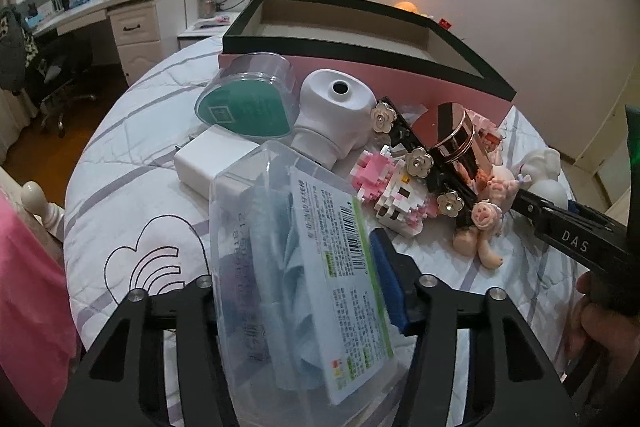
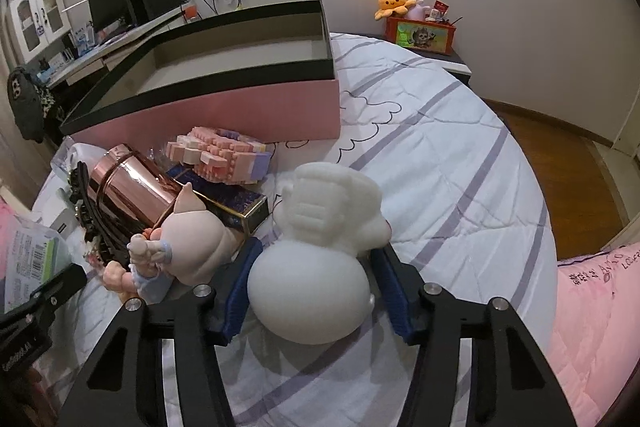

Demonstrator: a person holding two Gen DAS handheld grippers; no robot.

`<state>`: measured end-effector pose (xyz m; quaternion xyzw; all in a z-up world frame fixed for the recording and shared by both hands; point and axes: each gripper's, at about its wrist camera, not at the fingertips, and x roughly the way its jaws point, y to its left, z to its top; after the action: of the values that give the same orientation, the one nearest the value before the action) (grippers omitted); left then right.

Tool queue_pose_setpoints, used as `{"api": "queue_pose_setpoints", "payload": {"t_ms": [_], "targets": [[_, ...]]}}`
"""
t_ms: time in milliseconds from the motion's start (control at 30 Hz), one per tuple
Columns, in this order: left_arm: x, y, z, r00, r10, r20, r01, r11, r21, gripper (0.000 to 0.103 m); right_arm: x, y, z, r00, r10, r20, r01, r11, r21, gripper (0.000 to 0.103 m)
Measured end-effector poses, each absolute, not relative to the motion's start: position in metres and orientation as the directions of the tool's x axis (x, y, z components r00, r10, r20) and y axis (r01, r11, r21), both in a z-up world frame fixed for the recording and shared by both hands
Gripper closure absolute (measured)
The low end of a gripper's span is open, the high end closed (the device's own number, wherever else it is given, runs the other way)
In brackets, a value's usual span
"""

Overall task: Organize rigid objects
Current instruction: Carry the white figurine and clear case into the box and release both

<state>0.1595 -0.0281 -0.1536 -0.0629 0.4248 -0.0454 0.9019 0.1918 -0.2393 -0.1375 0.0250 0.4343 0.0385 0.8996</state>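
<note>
The fingers of the left gripper (image 1: 308,291) bracketed a clear plastic case (image 1: 296,267) with a barcode label. Its right blue pad sat against the case's edge, the left pad was hidden behind the plastic, so a firm grip could not be confirmed — it looked like pads closing on the case. The fingers of the right gripper (image 2: 316,283) straddled a white figurine (image 2: 320,259) lying on the bed (image 2: 440,155). Left pad looked to be touching its round base, right pad just beside it with a thin gap — not clamped yet as far as the wrist view showed.

Step in hand, judged: the grasp phase, both grippers picking one item each from the clutter pile. The pile sat just in front of the pink box (image 2: 224,107), whose black-rimmed inside appeared empty. Still on the bed nearby: a rose-gold cup (image 2: 128,183), a pink block model (image 2: 224,155), a pig doll (image 2: 192,239), a white vase-like piece (image 1: 336,115), a teal-lidded container (image 1: 248,107), a white charger (image 1: 212,163) and a black hair clip with flowers (image 1: 420,159).

Next move called for finishing both closures until the pads pressed firmly, then lifting clear of the neighbours. The pig doll lay touching the figurine's left side and could get dragged. Then carrying over the box rim and releasing inside. The smooth round base might slip, so a squeeze near the widest part seemed wise.
</note>
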Motion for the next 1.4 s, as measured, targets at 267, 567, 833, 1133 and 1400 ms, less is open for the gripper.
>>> {"api": "queue_pose_setpoints", "payload": {"t_ms": [267,567,833,1133,1400], "targets": [[0.160,-0.027,-0.152,0.631,-0.158,-0.759,0.045,0.985,-0.168,0.069,0.185,-0.242,-0.135,0.618,0.112,-0.778,-0.056,0.994,0.099,0.046],[0.154,-0.021,-0.145,0.646,-0.168,-0.745,0.054,0.983,-0.175,0.069,0.179,-0.247,-0.131,0.619,0.139,-0.773,-0.060,0.990,0.131,0.046],[0.151,-0.023,-0.124,0.675,-0.169,-0.719,0.081,0.985,-0.155,0.069,0.176,-0.248,-0.117,0.632,0.178,-0.754,-0.080,0.983,0.166,0.046],[0.188,-0.018,-0.073,0.735,-0.199,-0.649,0.126,0.980,-0.157,0.069,0.205,-0.232,-0.062,0.686,0.263,-0.678,-0.184,0.965,0.188,0.046],[0.270,-0.016,-0.037,0.759,-0.213,-0.616,0.149,0.977,-0.155,0.069,0.280,-0.210,-0.026,0.715,0.300,-0.632,-0.253,0.953,0.166,0.046]]}}
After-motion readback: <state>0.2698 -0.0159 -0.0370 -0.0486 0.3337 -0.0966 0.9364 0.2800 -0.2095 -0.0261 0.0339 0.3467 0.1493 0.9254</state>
